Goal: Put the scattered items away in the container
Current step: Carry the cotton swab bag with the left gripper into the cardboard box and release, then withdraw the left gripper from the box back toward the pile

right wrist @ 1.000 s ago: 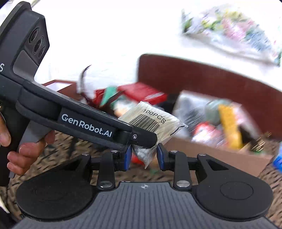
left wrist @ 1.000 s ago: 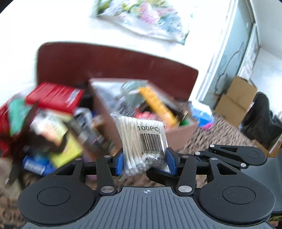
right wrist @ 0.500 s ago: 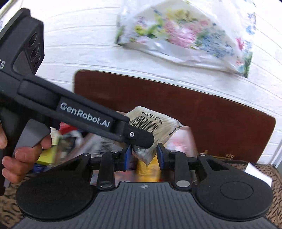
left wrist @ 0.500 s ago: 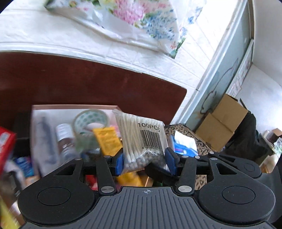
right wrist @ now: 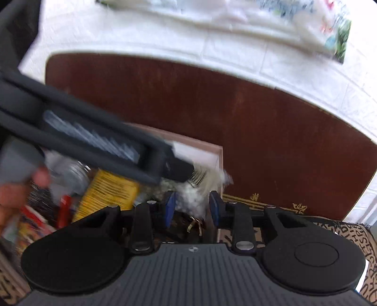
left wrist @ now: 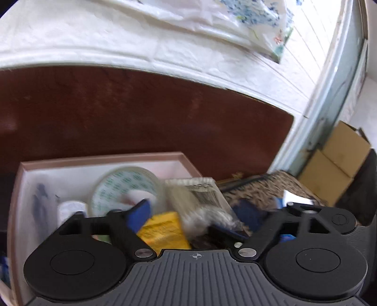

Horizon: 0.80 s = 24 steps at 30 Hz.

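L hand-held gripper (left wrist: pixel 195 219): jaws opening now, blue pads spread wide, clear of the cotton-swab pack (left wrist: pixel 200 200). A sec ago they pinched it; grip's gone.
R hand-held gripper (right wrist: pixel 192 207): jaws narrow, same as a sec ago. The pack's white lower end sits between the blue pads. Blur too heavy to say if the pads press on it; can't tell if it's a real hold.
Cotton-swab pack: barcode face up, tilted, over the box's right near corner in L wrist view. Smeared by motion. In R wrist view it shows just past the tip of the L tool, above the R pads.
What changed: pack was upright in the L pads over the clutter, then carried across. Now it's over the box w/ the L pads let go.
Container: pink-rimmed cardboard box (left wrist: pixel 99 159); already holds a tape roll (left wrist: pixel 124 186), a yellow packet (left wrist: pixel 162 230), and a small white bottle (left wrist: pixel 70 209) at left.
Person: hand (right wrist: pixel 14 188) on the L tool's grip, blurred, at left edge of R wrist view.
Beyond: dark brown headboard (left wrist: pixel 141 117) behind the box, white brick-pattern wall (left wrist: pixel 94 40), floral plastic bag (left wrist: pixel 247 18) hanging on it, patterned cover (right wrist: pixel 353 235) to the right.
Meaning for task: judged as the drop step for this item. Pack is near the box's right edge, so it could land half out.
Next: prob. free the R pads if they do hold, check pack lies inside, go back for remaining loose stuff.
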Available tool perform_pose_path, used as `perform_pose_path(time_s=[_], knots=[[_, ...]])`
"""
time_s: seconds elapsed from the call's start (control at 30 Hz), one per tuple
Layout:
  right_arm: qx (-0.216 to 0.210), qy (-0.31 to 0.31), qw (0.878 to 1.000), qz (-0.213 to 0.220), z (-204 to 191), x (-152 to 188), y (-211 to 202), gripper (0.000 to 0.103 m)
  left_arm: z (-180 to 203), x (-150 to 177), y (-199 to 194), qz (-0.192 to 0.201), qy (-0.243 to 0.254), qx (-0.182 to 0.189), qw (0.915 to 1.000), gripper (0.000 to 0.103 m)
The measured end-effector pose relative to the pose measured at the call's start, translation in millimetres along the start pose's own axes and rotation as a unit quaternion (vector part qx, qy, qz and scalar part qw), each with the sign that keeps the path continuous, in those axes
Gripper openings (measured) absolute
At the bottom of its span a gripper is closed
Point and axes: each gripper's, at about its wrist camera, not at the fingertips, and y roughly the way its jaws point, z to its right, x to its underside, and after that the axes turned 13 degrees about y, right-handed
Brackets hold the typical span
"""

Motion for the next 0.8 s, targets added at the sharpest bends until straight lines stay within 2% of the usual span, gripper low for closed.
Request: perform_pose_path(time_s=[0.13,0.23,0.3,0.37,0.5,0.8], knots=[[-0.001,-0.011,1.000,-0.007,-7.4,4.5,6.5,0.036,-6.6,5.8,3.5,-0.019,-0.002,-0.012,0.9998,0.100],[0.007,-0.029,1.000,-0.008,-18.4,7.1,3.5,0.049,-10.2,10.8,-0.3,-0.032,-0.015,-0.014,0.9993,0.100],[0.027,-0.030,0.999,0.001,-22.1,5.3,-3.7,0.081,-11.2,15.1,-8.0,-0.034,-0.015,-0.015,0.9992,0.101],[0.040,-0.018,0.999,0.019,-25.4,3.8,-18.7,0.092,-10.0,19.2,-19.6,-0.030,-0.011,-0.019,0.9993,0.103],[0.026,0.007,0.999,0.036,-38.5,-0.7,-56.3,0.102,-4.7,24.2,-48.8,-0.017,0.002,-0.039,0.9991,0.103],[0.004,-0.022,0.998,0.063,-87.3,1.1,-115.4,0.103,11.3,39.3,-131.2,-0.006,0.008,-0.070,0.9975,0.103]])
